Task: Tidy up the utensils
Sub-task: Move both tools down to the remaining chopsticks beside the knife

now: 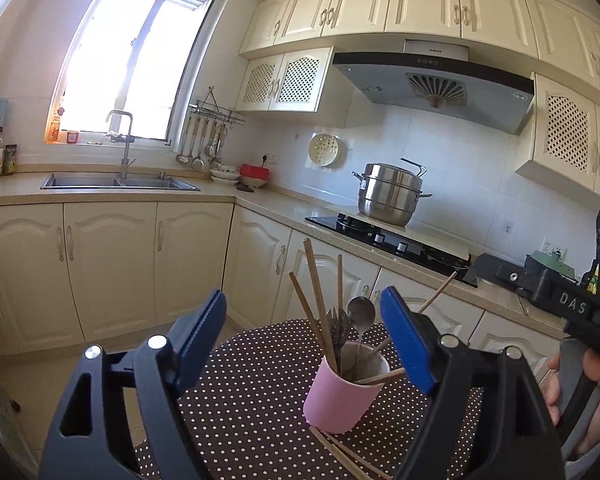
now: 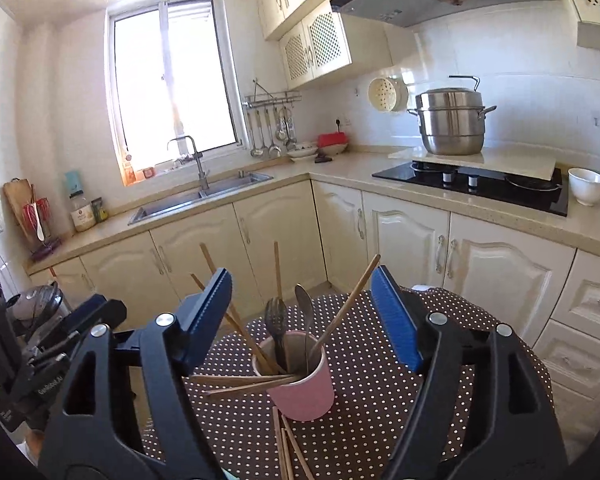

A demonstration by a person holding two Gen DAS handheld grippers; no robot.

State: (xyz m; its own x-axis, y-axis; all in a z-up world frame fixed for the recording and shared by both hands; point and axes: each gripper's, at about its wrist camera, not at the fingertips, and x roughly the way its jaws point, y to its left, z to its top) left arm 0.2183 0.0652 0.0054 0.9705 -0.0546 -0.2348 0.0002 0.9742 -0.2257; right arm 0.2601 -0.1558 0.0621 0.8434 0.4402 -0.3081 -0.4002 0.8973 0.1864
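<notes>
A pink cup [image 1: 340, 400] [image 2: 304, 396] stands on a brown polka-dot table [image 1: 240, 400] [image 2: 380, 400]. In it are several wooden chopsticks [image 1: 318, 300], a dark fork [image 2: 276, 314] and a metal spoon [image 2: 303, 300]. Two chopsticks rest across its rim. More loose chopsticks [image 1: 340, 456] [image 2: 286, 448] lie on the cloth in front of the cup. My left gripper [image 1: 302, 304] is open, its blue pads wide apart, with the cup ahead of and below them. My right gripper [image 2: 301, 276] is also open and empty, facing the cup from the other side.
A person's hand [image 1: 580, 392] holds the right gripper's handle at the edge of the left wrist view. Behind the table run cream cabinets and a counter with a sink [image 1: 116, 182], a black hob with a steel pot [image 1: 392, 196] and a white bowl [image 2: 586, 186].
</notes>
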